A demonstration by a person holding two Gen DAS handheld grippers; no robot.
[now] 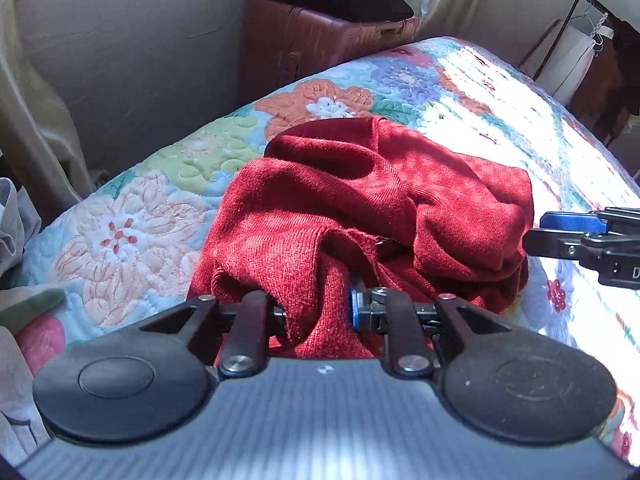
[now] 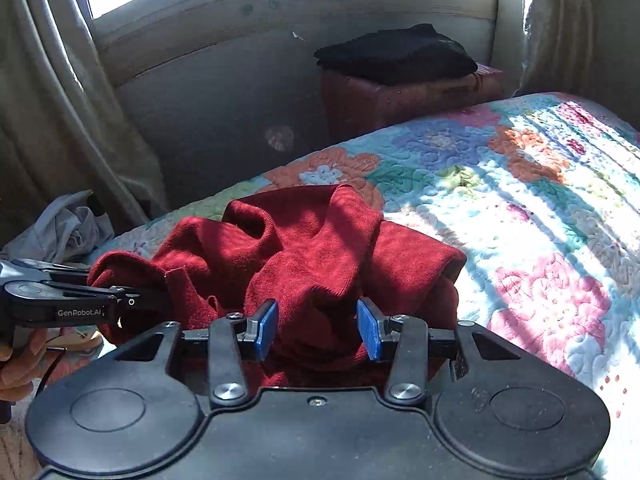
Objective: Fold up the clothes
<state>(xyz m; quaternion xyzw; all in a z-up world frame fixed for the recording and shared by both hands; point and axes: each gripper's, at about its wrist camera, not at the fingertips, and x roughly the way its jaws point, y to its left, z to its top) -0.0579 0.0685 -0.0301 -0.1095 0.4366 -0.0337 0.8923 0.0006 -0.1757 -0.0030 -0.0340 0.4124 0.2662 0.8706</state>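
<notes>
a bed under a flowered quilt [image 2: 520,208] fills the scene, sunlit on its right side, with a window and curtains behind it. the right gripper [image 2: 317,328] has its blue pads spread apart, a hump of the crumpled red garment [image 2: 304,256] lying between them without either pad pressing on it. the left gripper [image 1: 320,312] sits with its jaws narrow and a fold of the red garment running between them; cloth covers the left pad, so whether the pads actually pinch it cannot be told. in the right wrist view the left gripper comes in from the left edge, a hand [image 2: 20,364] behind it, its tip at the garment's near left corner. the garment lies bunched on the near part of the quilt. farther off, beyond the bed's far edge, a folded black garment [image 2: 396,56] rests on a reddish suitcase [image 1: 320,44]. a pale grey cloth [image 2: 68,224] lies at the left.
</notes>
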